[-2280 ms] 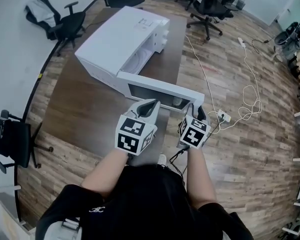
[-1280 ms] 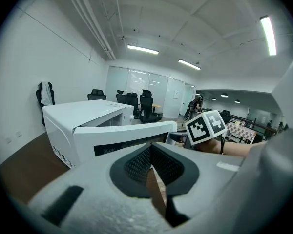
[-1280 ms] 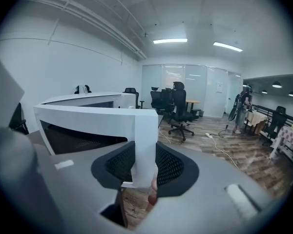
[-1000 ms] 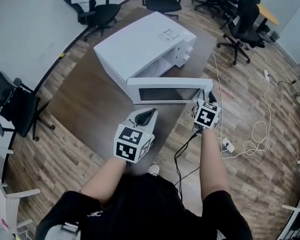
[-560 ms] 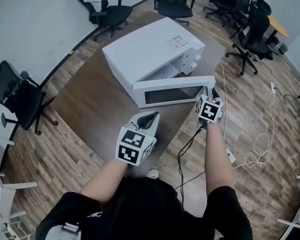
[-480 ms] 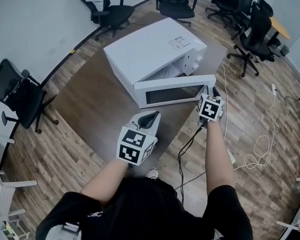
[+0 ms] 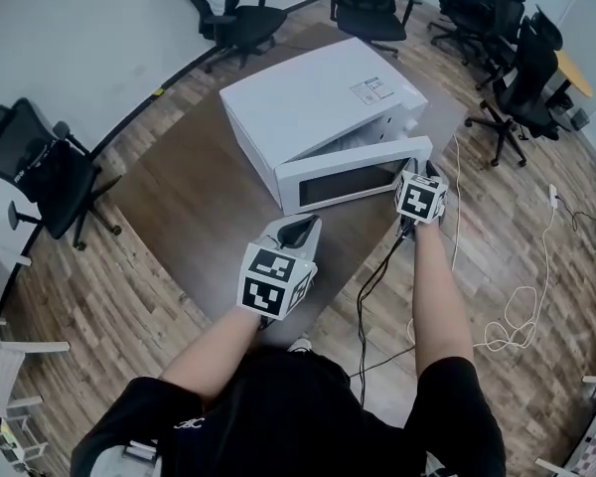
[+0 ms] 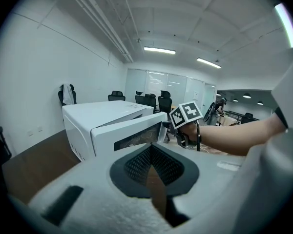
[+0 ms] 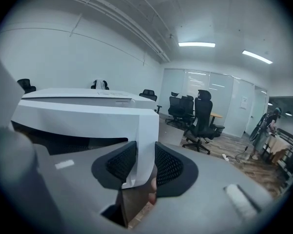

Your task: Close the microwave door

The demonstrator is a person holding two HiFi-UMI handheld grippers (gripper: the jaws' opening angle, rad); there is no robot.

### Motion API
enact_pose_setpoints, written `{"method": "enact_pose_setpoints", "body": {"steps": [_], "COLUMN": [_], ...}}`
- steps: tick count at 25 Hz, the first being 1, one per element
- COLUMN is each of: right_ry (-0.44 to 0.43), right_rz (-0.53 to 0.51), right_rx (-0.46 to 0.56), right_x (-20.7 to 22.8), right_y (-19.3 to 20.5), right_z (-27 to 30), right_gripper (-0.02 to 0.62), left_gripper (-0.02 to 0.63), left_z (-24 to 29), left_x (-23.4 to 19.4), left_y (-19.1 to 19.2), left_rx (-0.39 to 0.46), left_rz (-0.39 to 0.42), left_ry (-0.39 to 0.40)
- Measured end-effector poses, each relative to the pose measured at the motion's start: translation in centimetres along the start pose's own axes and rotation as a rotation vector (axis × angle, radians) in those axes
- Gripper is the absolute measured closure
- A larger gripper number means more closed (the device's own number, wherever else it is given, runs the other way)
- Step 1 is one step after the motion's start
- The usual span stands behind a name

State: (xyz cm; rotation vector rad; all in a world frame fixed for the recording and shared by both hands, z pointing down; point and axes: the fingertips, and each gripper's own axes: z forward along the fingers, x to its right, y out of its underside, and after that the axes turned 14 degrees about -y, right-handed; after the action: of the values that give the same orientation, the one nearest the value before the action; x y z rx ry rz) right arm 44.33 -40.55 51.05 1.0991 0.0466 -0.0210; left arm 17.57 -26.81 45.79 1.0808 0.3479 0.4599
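Nearly closed, the microwave door (image 7: 353, 179) stands slightly ajar on the white microwave (image 7: 318, 102), which sits on the far part of the dark brown tabletop (image 7: 194, 202). The microwave's front faces the person. The door's long axis runs level along that front, with the hinge at the left end and the free end at the right, where a narrow wedge of gap shows.

The right hand-held gripper (image 9: 142, 162) has this free edge between its jaws, which are closing, with the pads against both faces. The left hand-held gripper (image 7: 300, 229) hovers over the tabletop's near part, jaws together and empty.

A black cable (image 7: 372, 276) hangs from the right hand-held gripper. Office chairs (image 7: 50, 172) stand around on the wooden floor (image 7: 521, 237).
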Motion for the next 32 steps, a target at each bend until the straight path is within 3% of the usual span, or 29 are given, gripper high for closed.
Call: {"method": "enact_pose_setpoints", "body": {"steps": [32], "right_ry": [-0.048], "right_rz": [-0.09], "right_rx": [-0.046], "right_x": [-3.1], "right_y": [-4.4], "right_z": [7.9], "right_gripper": [0.515], "left_gripper": [0.595], "left_z": [1.7], "left_x": [-3.9], "left_y": [0.7], "left_rx": [-0.011], "left_rz": [-0.03], "left_ry": [-0.07]}}
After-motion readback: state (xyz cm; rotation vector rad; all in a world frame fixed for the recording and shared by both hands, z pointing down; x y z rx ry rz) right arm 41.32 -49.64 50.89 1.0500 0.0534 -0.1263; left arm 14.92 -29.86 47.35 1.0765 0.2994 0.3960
